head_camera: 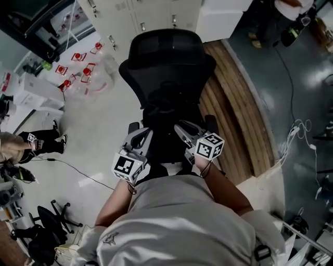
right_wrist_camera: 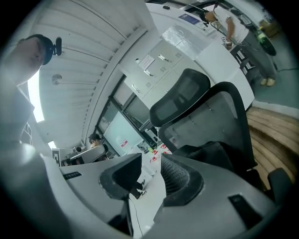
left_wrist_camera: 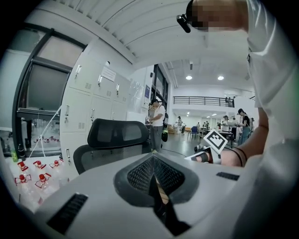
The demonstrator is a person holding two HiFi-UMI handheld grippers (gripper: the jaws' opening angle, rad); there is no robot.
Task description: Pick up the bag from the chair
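Pale glossy floor (head_camera: pixel 104 130), with a curved strip of wooden planking (head_camera: pixel 234 114) to the right of the chair. White metal cabinets (head_camera: pixel 156 13) stand behind.

Black mesh-backed office chair (head_camera: pixel 166 57) is directly ahead and faces the person.

Bag: a dark soft bag (right_wrist_camera: pixel 212 156) lies on the seat against the backrest. In the head view it blends with the black upholstery (head_camera: pixel 167 101), so its outline is unclear.

Left gripper (head_camera: pixel 148 134) is over the front of the seat and short of the bag. Its jaws are pressed together with nothing between them (left_wrist_camera: pixel 153 175).

Right gripper (head_camera: pixel 179 126) is beside it at similar height. Its jaws are spread and only floor shows in the gap (right_wrist_camera: pixel 150 175).

Clear plastic bottles with red caps (head_camera: pixel 78 67) are clustered on the floor left of the chair.
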